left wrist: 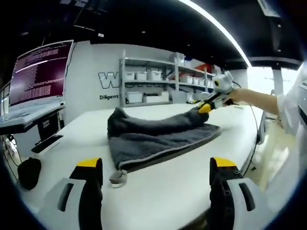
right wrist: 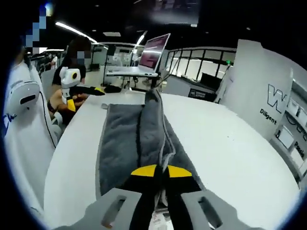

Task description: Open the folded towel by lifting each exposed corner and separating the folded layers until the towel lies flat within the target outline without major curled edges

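While the white table (left wrist: 158, 191) spreads wide across the left gripper view, we see the dark grey towel (left wrist: 153, 136) lying on it near the middle, partly bunched, with a raised ridge along its far side and a pale-edged layer flat beneath. From the right gripper view, that same towel (right wrist: 122, 143) runs lengthwise away from us, a tall fold standing up along its centre.

Behind the table in the left gripper view stand a white wall, a shelving unit (left wrist: 153, 84) stacked with bins, and a laptop (left wrist: 38, 76) with a lit screen on a side desk.

Our right gripper (right wrist: 160, 171) is clamped on the near end of the towel, its yellow-tipped jaws pressed together with cloth pinched between them; in the left gripper view we see it (left wrist: 204, 108) at the towel's far right corner, held by a hand (left wrist: 244, 96) in a white sleeve.

Our left gripper (left wrist: 156, 167) hangs above bare tabletop just short of the towel, jaws spread wide with nothing between them. It appears (right wrist: 72, 98) off the far left table edge in the right gripper view.

A small towel loop (left wrist: 118, 178) lies at the near corner.
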